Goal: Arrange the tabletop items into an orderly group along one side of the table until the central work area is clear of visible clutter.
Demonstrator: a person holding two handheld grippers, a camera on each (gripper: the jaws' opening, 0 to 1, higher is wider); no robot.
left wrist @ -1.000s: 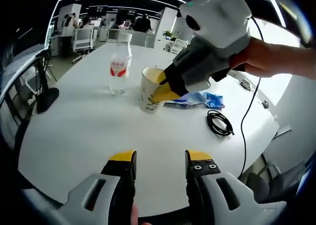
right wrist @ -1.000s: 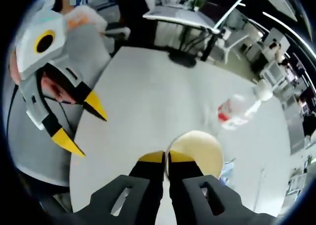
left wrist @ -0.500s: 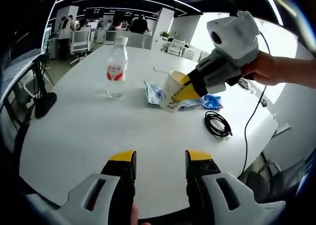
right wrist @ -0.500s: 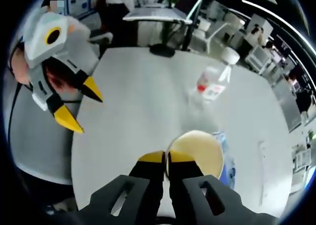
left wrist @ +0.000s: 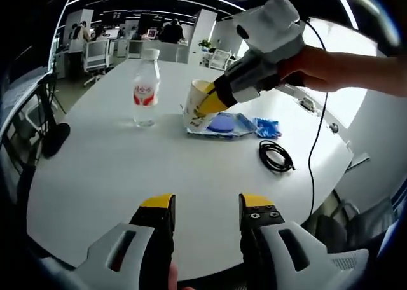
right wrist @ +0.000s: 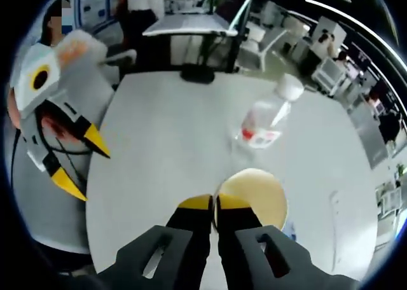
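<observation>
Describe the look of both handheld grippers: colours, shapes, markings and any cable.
The left gripper has light grey moulded bodies narrowing to black jaws with yellow tips; one jaw shows two screw heads. The right gripper has dark grey bodies and the same black jaws with yellow pads. In the left gripper view, the right gripper carries a light grey housing, and a thin black cable hangs below the bare hand holding it.

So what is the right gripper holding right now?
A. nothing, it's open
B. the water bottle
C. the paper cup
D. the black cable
C: the right gripper is shut on the rim of the cup, carrying it tilted next to the bottle, while the cable lies on the table untouched.
</observation>
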